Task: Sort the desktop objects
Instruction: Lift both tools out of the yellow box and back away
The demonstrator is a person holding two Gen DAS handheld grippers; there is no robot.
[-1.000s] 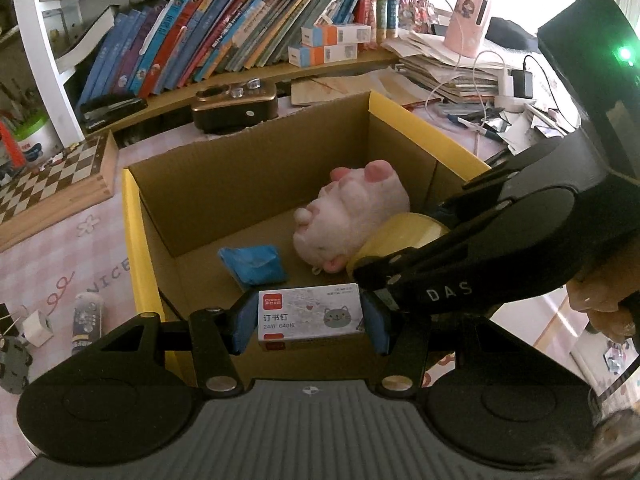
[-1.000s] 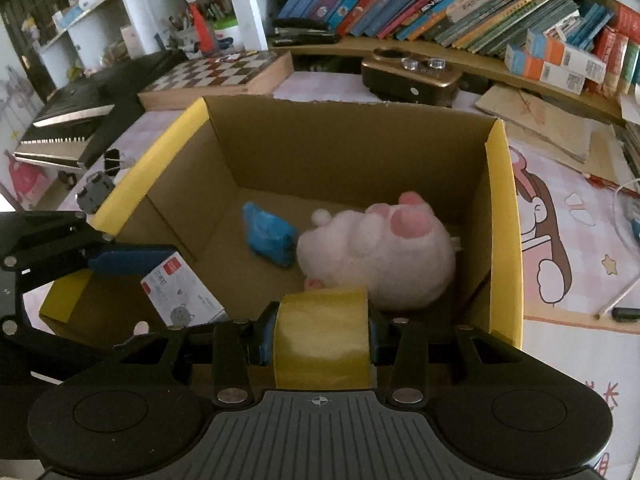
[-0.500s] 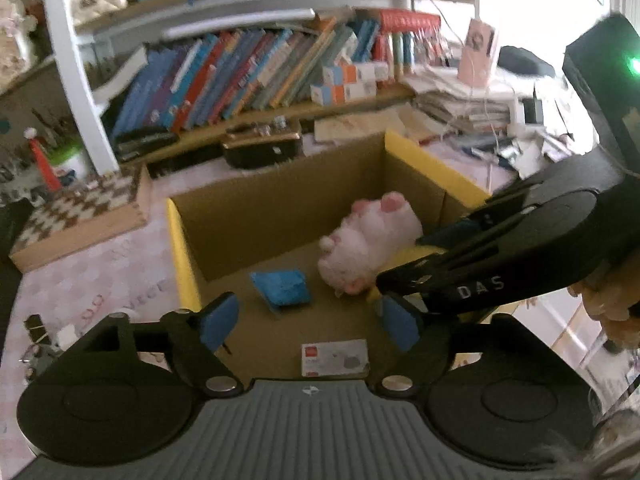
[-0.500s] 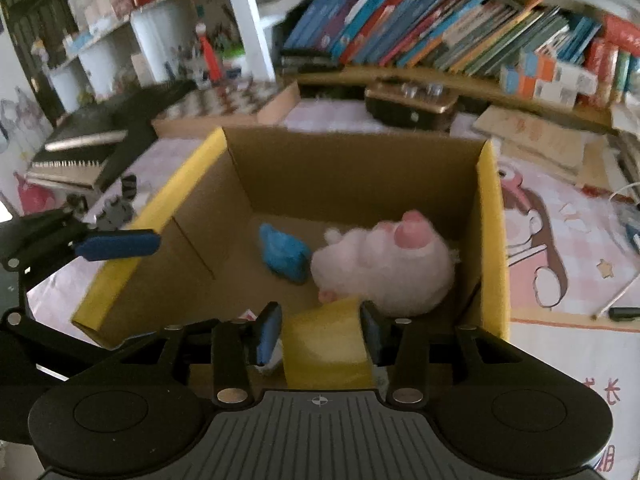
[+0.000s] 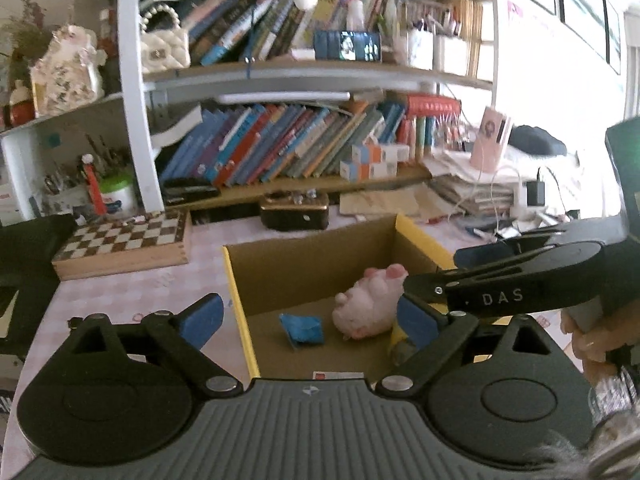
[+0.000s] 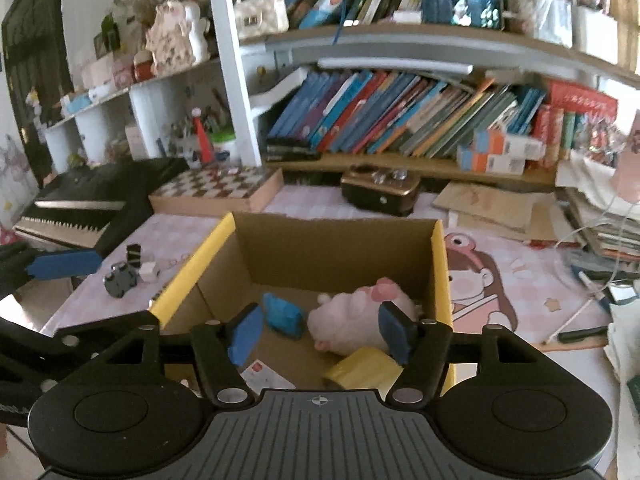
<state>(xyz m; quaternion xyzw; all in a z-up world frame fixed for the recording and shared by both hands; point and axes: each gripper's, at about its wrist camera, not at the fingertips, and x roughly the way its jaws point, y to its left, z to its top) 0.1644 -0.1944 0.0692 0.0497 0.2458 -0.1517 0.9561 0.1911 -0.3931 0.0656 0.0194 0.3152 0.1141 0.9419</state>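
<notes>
Left gripper (image 5: pixel 308 322): jaws spread wide, holding nothing, above near edge of cardboard box (image 6: pixel 340 248). Right gripper (image 6: pixel 320 332): jaws likewise wide apart, empty, over same box. Inside box, nearest: staple box (image 6: pixel 266 376) flat on floor, yellow tape roll (image 6: pixel 362 368) beside it. Further in: blue object (image 6: pixel 282 312), pink plush toy (image 6: pixel 352 314) close alongside. Beyond box, on desk (image 6: pixel 520 276): chessboard (image 6: pixel 218 190), brown case (image 6: pixel 380 194). Behind: bookshelf (image 6: pixel 400 120).
</notes>
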